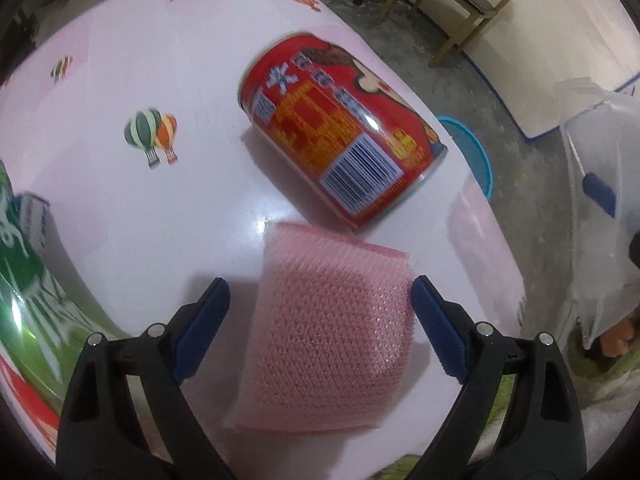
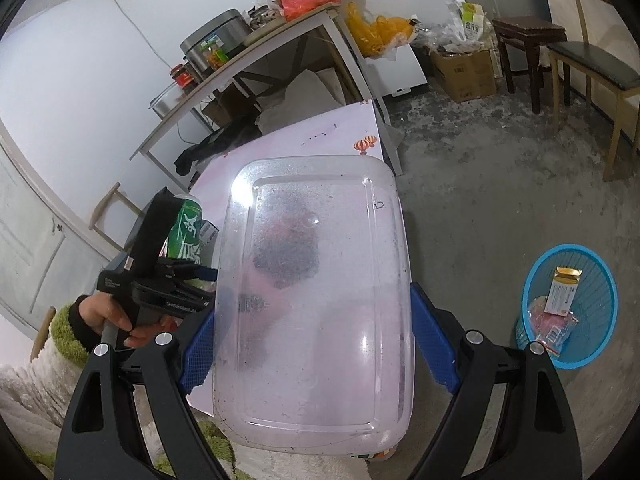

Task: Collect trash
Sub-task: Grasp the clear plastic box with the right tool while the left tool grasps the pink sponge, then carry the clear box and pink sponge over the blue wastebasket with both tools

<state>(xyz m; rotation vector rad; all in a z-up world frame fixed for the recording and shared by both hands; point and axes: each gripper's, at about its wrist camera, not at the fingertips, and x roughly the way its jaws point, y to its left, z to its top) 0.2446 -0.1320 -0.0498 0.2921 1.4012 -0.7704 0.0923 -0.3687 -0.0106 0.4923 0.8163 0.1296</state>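
Note:
In the left wrist view, a pink mesh scouring pad (image 1: pixel 332 332) lies on the pink table (image 1: pixel 140 208) between my left gripper's (image 1: pixel 320 292) open fingers; the right pad is near its edge, the left pad stands apart. A red can (image 1: pixel 340 128) lies on its side just beyond. A green can (image 1: pixel 24 264) is at the left edge. In the right wrist view, my right gripper (image 2: pixel 312 312) is shut on a clear plastic container (image 2: pixel 316 300), held above the table's edge. The left gripper (image 2: pixel 160 280) and the green can (image 2: pixel 188 232) show behind it.
A blue mesh trash basket (image 2: pixel 568 304) with some packets stands on the concrete floor to the right; it also shows past the table edge (image 1: pixel 476 152). Wooden chairs (image 2: pixel 592 76), a stool, boxes and a cluttered side table (image 2: pixel 256 56) stand further back.

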